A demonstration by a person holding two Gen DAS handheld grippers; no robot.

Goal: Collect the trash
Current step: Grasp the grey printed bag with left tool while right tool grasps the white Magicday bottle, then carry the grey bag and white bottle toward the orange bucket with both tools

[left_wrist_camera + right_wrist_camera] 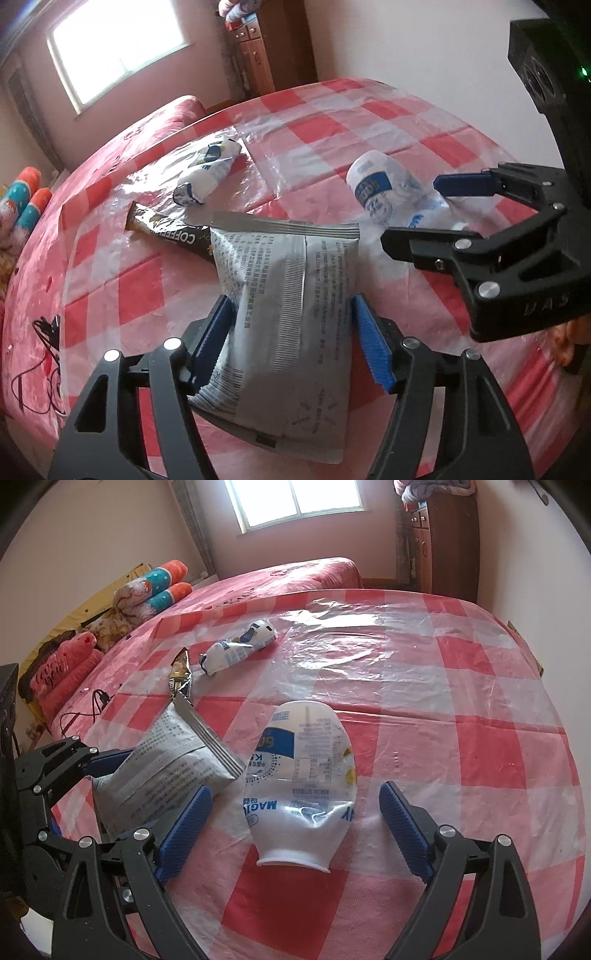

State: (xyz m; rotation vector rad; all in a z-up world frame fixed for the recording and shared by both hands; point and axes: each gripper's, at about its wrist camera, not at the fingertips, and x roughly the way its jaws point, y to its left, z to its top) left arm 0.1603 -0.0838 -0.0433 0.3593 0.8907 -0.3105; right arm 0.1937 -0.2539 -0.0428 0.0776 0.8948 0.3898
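A silver snack packet [291, 295] lies between the fingers of my left gripper [291, 332], which is open around it; its left pad touches the packet's edge. The packet also shows in the right wrist view [166, 771]. A crumpled white and blue plastic wrapper [301, 779] lies between the pads of my right gripper [295, 823], which is open with gaps on both sides. That wrapper also shows in the left wrist view [388, 192], with the right gripper [417, 206] around it. A dark coffee sachet [166, 229] and another white and blue wrapper [207, 170] lie farther off.
Everything lies on a red and white checked sheet [461, 738] over a bed. Pillows and rolled bedding [147, 590] sit at the bed's far left. A black cable [85, 709] lies at the left edge. A wooden cabinet [439, 535] stands by the far wall.
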